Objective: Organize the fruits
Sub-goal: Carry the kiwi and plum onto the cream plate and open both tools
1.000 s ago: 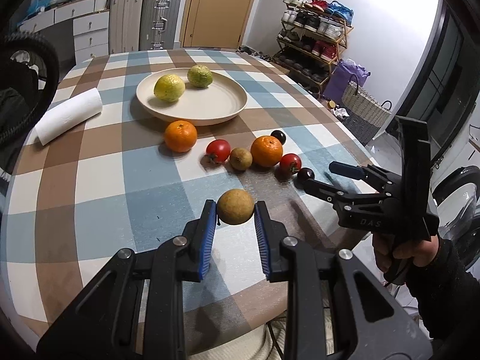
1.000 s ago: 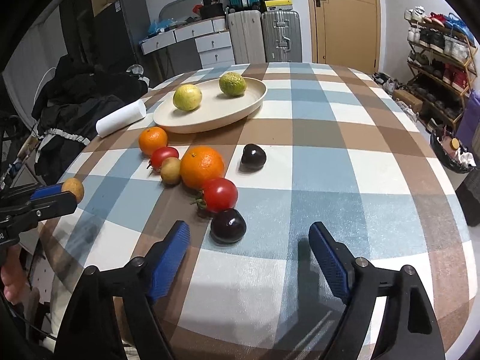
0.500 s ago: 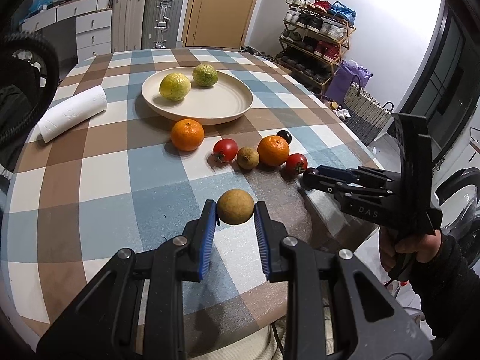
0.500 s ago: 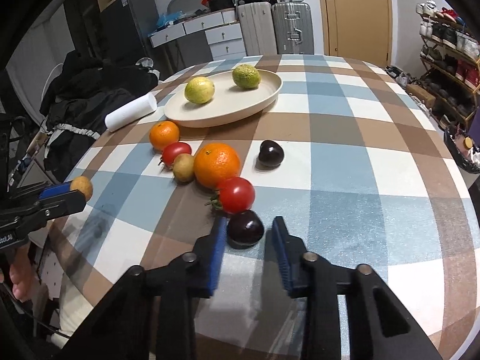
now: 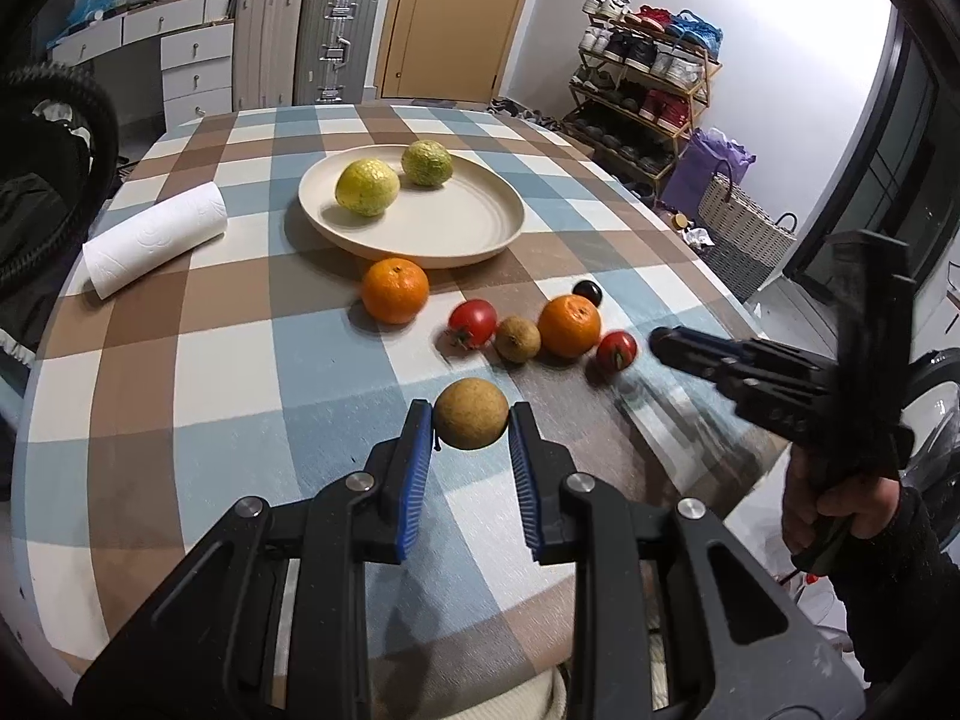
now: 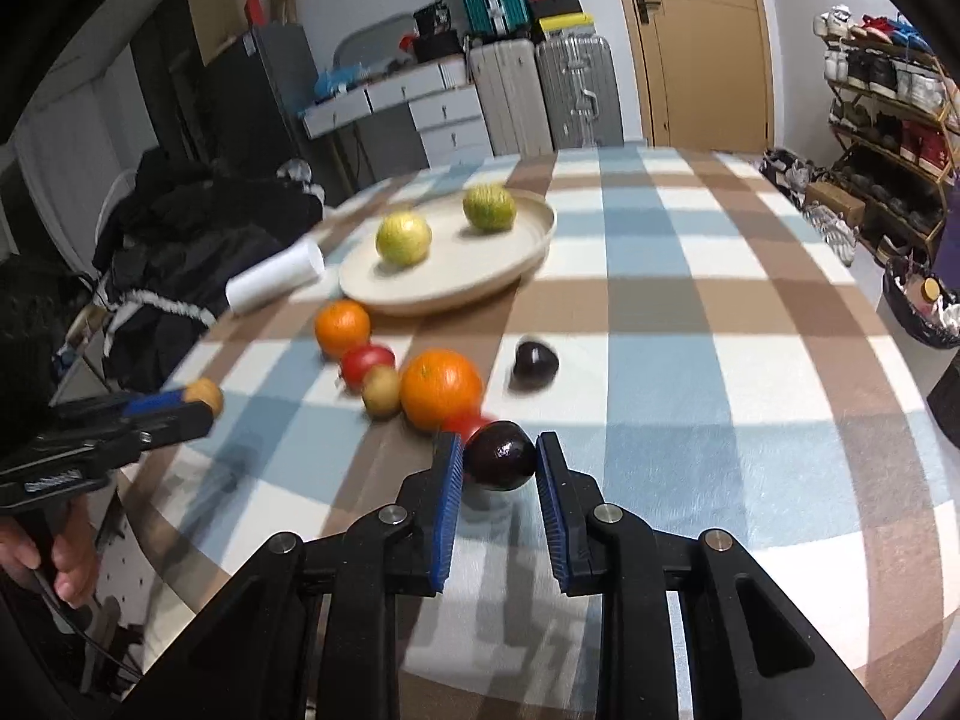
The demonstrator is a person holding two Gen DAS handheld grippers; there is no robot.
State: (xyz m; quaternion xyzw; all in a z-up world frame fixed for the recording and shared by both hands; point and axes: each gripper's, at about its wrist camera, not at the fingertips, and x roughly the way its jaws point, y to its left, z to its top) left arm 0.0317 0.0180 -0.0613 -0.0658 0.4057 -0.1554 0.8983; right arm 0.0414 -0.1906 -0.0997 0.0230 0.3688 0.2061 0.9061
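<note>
Blue pads of your left hand-held gripper are clamped on a brown round fruit, lifted over the checked surface at lower centre. Your right hand-held gripper is closed around a dark plum, apparently just clear of the cloth. Beyond, loose fruit sits mid-frame; the plate with two green-yellow fruits lies upper centre. Risk: both loads are round and pinched narrowly, so a fast swing could roll them out, or clip the red tomato directly behind the plum.
</note>
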